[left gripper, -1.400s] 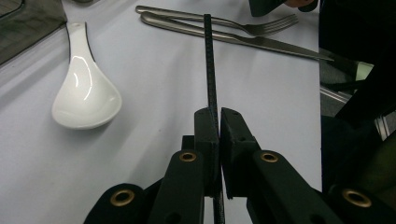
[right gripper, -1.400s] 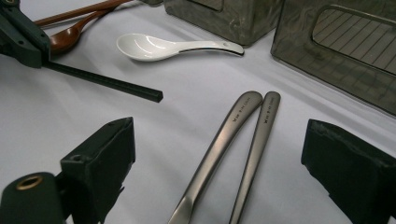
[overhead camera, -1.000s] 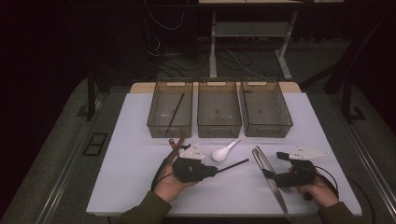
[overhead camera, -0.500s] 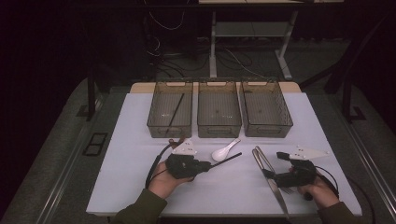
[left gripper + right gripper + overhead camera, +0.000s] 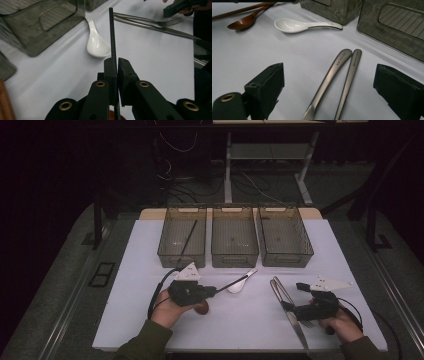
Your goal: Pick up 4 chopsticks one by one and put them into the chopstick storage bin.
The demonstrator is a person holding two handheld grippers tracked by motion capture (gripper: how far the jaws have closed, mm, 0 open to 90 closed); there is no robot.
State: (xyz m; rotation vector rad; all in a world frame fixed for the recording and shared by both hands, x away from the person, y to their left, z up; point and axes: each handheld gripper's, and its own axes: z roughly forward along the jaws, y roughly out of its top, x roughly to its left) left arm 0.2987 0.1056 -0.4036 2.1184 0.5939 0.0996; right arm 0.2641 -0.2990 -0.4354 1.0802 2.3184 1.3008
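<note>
1. Three bins are standing in a row at the far side of the table (image 5: 125, 285): the left bin (image 5: 182, 237) is holding one black chopstick (image 5: 188, 239) leaning along its floor, while the middle bin (image 5: 234, 236) and the right bin (image 5: 284, 236) are showing bare bottoms.
2. The left gripper (image 5: 192, 292) is clamping a second black stick (image 5: 112, 35) between nearly shut jaws; the stick is passing through the pads and pointing out past the fingertips toward the white spoon (image 5: 96, 42).
3. In the high view the stick's tip is lying over the spoon's handle; whether it is touching cannot be told.
4. A brown spoon (image 5: 201, 307) is lying just under the left hand (image 5: 167, 309).
5. The right gripper (image 5: 312, 307) is resting with its jaws wide apart and nothing pinched; in the right gripper view a steel knife (image 5: 329, 77) and fork (image 5: 348, 80) are lying side by side between the open fingers, handles pointing away.
6. The right bin is sitting beyond the right finger (image 5: 398, 90), well apart.
7. Bare tabletop is lying open between the two grippers and ahead of the left fingers up to the bins; the near table edge is running close behind both hands.
</note>
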